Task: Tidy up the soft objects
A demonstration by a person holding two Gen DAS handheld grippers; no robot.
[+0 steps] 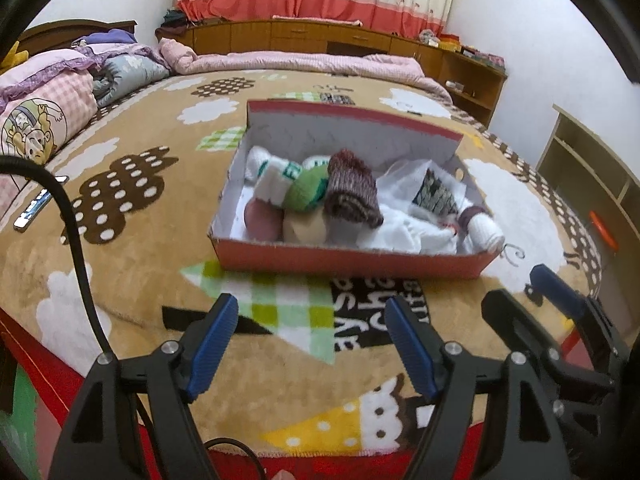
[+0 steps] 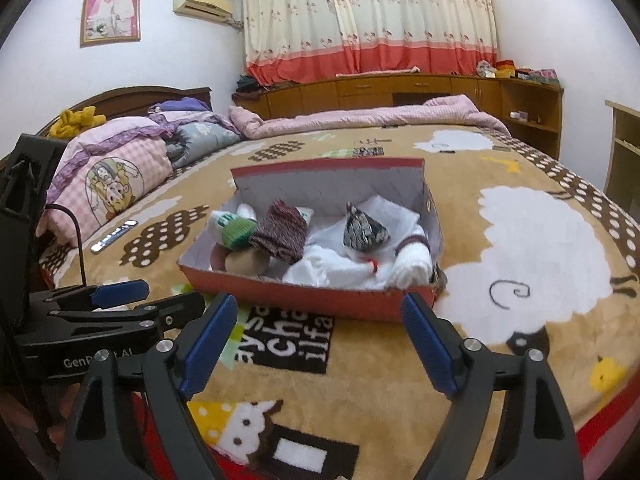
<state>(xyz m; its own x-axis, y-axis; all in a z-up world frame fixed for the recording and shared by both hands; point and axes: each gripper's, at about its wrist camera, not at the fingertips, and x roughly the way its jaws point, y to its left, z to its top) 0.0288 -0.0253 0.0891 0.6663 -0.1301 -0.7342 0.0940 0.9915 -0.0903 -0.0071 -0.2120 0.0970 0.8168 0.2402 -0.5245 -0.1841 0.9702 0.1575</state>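
— Red cardboard, that's my landmark: the shoebox (image 1: 344, 256) sits on the brown sheep-print blanket (image 1: 152, 248) in the middle of the bed, just ahead of both grippers. Can you confirm the hands?

— Left gripper (image 1: 312, 344) has its blue pads spread apart with nothing between them, hovering over the blanket short of the box's near wall. Right gripper (image 2: 320, 344) is spread wider, also empty, its tips level with the near wall in its own view.

— Good. What's inside?

— Rolled socks. A maroon knit roll (image 2: 280, 236) lies on top towards the left, with a green-and-white pair (image 2: 234, 230) beside it, a patterned grey bundle (image 2: 364, 234) sitting on white cloth (image 1: 404, 224), and a white roll with a dark cuff (image 1: 480, 228) in the right corner.

— Which way does the box run?

— Its long axis lies across my view, left to right, tilted slightly; the maroon roll runs front to back, crossing it.

— Then my judgement is that I clear the near wall first, come down from above, and close across the roll's short width, not along its length. Knit compresses, so I'd squeeze gently and avoid snagging the cloth underneath.
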